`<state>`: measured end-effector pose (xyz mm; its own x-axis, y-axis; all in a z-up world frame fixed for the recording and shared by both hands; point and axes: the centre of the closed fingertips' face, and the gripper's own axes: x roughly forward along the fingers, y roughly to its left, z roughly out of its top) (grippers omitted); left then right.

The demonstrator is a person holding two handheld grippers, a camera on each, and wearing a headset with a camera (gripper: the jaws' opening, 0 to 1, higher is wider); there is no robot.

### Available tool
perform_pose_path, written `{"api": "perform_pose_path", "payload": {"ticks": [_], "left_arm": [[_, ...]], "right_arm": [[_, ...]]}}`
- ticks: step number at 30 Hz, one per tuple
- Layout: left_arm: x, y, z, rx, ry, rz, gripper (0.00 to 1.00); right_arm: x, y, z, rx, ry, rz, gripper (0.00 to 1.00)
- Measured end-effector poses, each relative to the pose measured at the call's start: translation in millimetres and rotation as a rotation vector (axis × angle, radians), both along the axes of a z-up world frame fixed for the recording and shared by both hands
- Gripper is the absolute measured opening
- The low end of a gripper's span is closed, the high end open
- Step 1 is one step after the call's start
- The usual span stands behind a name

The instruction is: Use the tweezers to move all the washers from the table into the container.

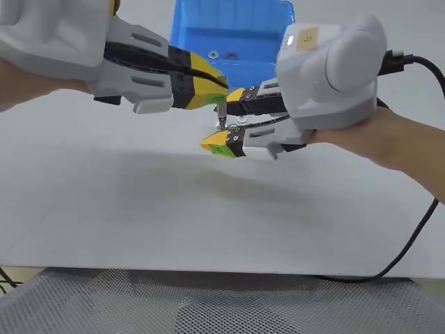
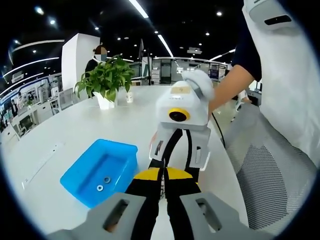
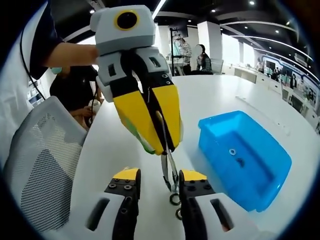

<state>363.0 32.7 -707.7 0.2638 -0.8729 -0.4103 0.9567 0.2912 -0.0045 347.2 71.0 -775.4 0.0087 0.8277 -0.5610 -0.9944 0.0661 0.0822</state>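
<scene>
My left gripper [image 1: 208, 83] is shut on thin metal tweezers [image 1: 221, 115] that point down at the white table. The tweezers' tips [image 3: 172, 186] hover just above two small washers [image 3: 175, 199] lying on the table. Those washers lie between the spread jaws of my right gripper [image 3: 160, 177], which is open and holds nothing. In the left gripper view the left gripper [image 2: 165, 175] faces the right gripper [image 2: 181, 117] head on. The blue container [image 1: 233, 31] stands behind both grippers, with two washers [image 3: 232, 151] on its floor.
The white table [image 1: 174, 202] is bare in front of the grippers. A black cable [image 1: 410, 243] runs off the right side. A mesh chair [image 1: 208, 306] sits at the near edge. A potted plant [image 2: 107, 80] stands far back.
</scene>
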Motion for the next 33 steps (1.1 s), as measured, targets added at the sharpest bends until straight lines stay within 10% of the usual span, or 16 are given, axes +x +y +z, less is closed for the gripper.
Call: {"api": "perform_pose_path", "payload": {"ticks": [11,33], "left_arm": [[1.5,2.7,-4.5,0.029,0.003,0.001,0.06],[-1.7,-4.6,-4.9,0.041,0.012,-0.028,0.06]], "right_arm": [[12.5,-4.7,-6.8,-0.055,-0.055,0.035,0.13],[11.2,-7.6,-6.6,-0.036,-0.066,0.073,0.11]]}}
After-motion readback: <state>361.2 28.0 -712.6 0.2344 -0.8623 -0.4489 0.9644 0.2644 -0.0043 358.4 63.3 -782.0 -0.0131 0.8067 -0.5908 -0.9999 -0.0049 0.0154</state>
